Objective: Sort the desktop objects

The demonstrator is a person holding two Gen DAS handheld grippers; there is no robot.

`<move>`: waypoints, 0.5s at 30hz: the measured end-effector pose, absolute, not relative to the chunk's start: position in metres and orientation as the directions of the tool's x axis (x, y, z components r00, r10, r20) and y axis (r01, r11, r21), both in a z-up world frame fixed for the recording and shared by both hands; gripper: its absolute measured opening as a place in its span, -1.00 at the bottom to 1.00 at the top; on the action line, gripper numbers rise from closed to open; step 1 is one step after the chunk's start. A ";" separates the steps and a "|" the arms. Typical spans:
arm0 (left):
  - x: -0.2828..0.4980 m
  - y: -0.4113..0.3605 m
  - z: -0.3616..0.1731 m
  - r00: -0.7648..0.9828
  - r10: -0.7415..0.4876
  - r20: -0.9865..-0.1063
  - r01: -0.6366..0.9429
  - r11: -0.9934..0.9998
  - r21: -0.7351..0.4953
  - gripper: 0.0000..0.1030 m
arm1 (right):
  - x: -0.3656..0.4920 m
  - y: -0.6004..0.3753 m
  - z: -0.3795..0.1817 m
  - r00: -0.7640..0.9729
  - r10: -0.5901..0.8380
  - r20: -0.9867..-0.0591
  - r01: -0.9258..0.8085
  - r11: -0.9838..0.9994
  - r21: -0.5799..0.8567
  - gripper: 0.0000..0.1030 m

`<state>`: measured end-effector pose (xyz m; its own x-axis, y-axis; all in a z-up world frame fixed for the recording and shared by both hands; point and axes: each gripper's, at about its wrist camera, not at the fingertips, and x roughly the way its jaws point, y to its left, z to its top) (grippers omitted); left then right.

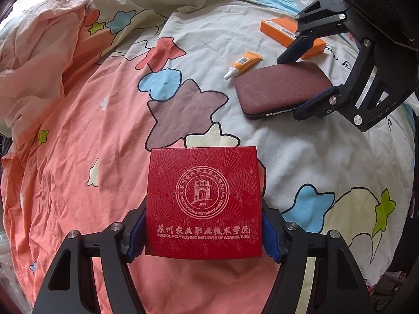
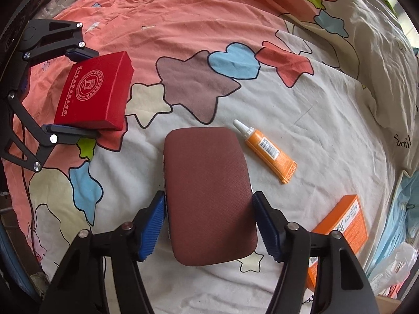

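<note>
A red square box (image 1: 204,183) with a gold crest lies on the patterned sheet, and my left gripper (image 1: 203,222) is shut on it, blue pads (image 1: 136,235) pressed to its two sides. The right wrist view shows the same red box (image 2: 97,89) in the left gripper (image 2: 78,91) at far left. A brown rounded case (image 2: 207,170) lies flat in the middle of that view. My right gripper (image 2: 208,204) straddles its near end, pads against both long sides. From the left wrist view the brown case (image 1: 277,89) and right gripper (image 1: 296,83) sit at upper right.
An orange glue tube (image 2: 267,149) with a white nozzle lies just right of the case. An orange carton (image 2: 343,225) rests further right, near a clear plastic bag (image 2: 392,264). A crumpled pink quilt (image 1: 39,52) is heaped at the left of the bed sheet (image 1: 314,170).
</note>
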<state>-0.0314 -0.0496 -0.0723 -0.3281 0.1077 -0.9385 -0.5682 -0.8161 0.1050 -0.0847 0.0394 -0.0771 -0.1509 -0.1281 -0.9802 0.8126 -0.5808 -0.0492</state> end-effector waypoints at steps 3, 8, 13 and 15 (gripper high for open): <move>-0.028 -0.049 -0.064 -0.336 0.096 -0.937 -0.562 -0.818 0.118 0.41 | -0.077 0.043 -0.067 -0.150 -0.143 -0.978 0.801 -0.598 -0.036 0.20; -0.019 -0.047 -0.047 -0.335 0.096 -0.937 -0.565 -0.817 0.118 0.41 | -0.072 0.046 -0.043 -0.161 -0.162 -0.974 0.781 -0.624 -0.025 0.14; -0.007 -0.041 -0.029 -0.343 0.095 -0.934 -0.567 -0.814 0.126 0.41 | -0.060 0.065 -0.032 -0.165 -0.169 -0.972 0.764 -0.645 -0.017 -0.27; -0.003 -0.037 -0.023 -0.345 0.096 -0.934 -0.570 -0.812 0.127 0.41 | -0.049 0.073 -0.028 -0.170 -0.160 -0.972 0.754 -0.657 -0.024 -0.46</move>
